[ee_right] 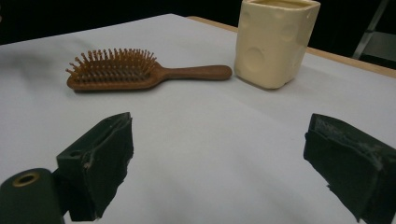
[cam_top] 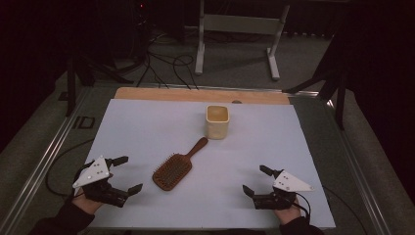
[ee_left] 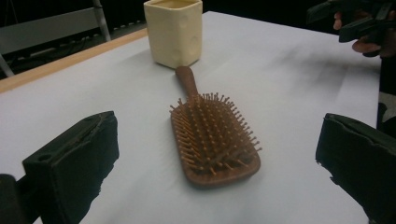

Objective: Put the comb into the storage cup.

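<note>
1. So, nearest first: both claws sit at the near edge of the table [cam_top: 147, 117], one at each corner. The left claw [cam_top: 126, 173] has its jaws spread wide and holds nothing. Same story for the right claw [cam_top: 256, 180], spread and empty.

2. Between them, a bit left of center, lies the hairbrush [cam_top: 172, 171], flat on the white sheet with its bristles up. It looks noticeably closer to the left claw than to the right one, so I'd guess the left hand goes for it.

3. The bit that matters is the long axis. The brush runs diagonally, bristle head toward the near left, handle pointing away to the far right. In the left gripper view the head [ee_left: 214, 140] sits dead ahead between the two jaws, handle running straight away from the camera.

4. Further back, the handle tip [cam_top: 201, 141] ends just beside the cream cup [cam_top: 217, 122], which stands upright. Touching or just shy of it, I can't tell.

5. My take: a grab across the head is lined up already, while the handle needs a longer reach.
</note>
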The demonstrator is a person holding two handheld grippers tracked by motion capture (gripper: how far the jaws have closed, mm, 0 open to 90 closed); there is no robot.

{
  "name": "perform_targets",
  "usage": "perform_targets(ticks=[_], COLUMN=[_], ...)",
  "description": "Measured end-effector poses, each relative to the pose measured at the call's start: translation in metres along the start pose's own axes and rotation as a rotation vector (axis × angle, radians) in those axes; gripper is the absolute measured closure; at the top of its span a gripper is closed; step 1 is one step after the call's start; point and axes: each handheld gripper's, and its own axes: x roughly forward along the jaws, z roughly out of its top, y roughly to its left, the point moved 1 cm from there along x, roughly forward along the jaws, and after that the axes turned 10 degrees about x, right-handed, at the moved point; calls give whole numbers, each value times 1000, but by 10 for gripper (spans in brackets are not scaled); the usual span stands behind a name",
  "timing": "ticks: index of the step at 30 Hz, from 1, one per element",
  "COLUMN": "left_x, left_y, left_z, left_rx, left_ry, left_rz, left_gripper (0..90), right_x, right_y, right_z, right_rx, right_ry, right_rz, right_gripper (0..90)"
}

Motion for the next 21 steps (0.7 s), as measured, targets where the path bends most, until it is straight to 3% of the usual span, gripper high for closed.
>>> perform_targets(ticks=[8, 13, 21], left_x=[5, 9, 20], left_y=[8, 13, 18], left_z=[15, 21, 35], left_rx=[11, -4, 18], left_ry=[-14, 3, 21], left_rz=[-15, -42, -67], left_gripper=[1, 1, 1], right_x=[0, -1, -1], right_y=[0, 1, 0], right_z=[0, 1, 1], right_rx=[5, 9, 11], right_ry=[-4, -2, -3], right_rz=[6, 9, 11], right_gripper=[83, 83, 84])
